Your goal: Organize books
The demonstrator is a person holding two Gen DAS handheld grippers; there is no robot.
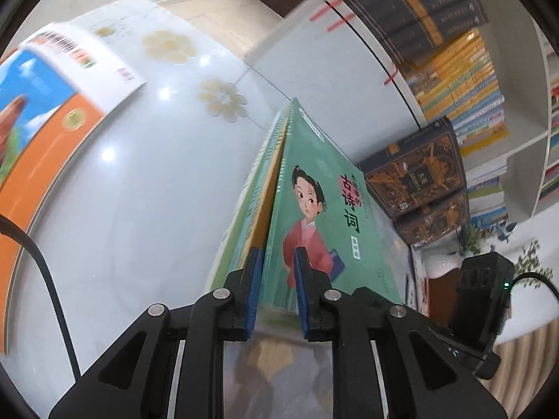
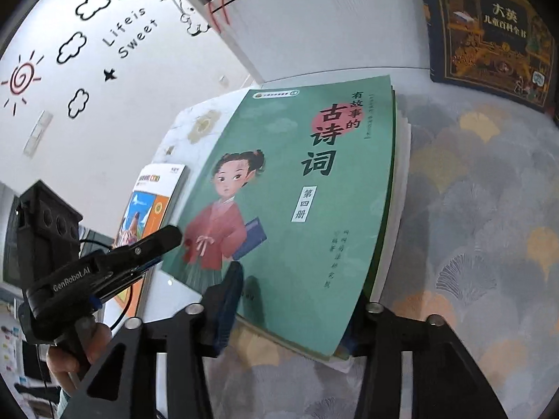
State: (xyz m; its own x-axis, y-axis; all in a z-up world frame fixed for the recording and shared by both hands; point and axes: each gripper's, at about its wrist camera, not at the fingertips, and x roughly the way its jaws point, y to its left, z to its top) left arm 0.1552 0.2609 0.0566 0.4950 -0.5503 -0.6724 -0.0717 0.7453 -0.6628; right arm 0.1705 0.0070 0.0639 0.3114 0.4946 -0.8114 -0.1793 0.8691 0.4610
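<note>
A green book [image 1: 314, 216] with a girl in a red robe on its cover stands up from a set of similar thin books [image 1: 256, 192]. My left gripper [image 1: 277, 279] is shut on its near corner, one blue pad on the cover and the other behind it. In the right wrist view the same green book [image 2: 297, 192] fills the middle, with the left gripper [image 2: 157, 244] at its lower left corner. My right gripper [image 2: 300, 289] is open across the bottom edge. Its left finger [image 2: 227, 296] stands just off the cover, and the books hide its right finger.
An orange and blue book [image 1: 42, 122] [image 2: 150, 209] lies flat on the glossy white table [image 1: 139, 192]. Dark ornate boxed volumes [image 1: 419, 174] [image 2: 489, 35] and a packed bookshelf [image 1: 461, 87] stand beyond. A grey patterned carpet [image 2: 471, 209] lies below. A hand [image 2: 77, 349] holds the left gripper.
</note>
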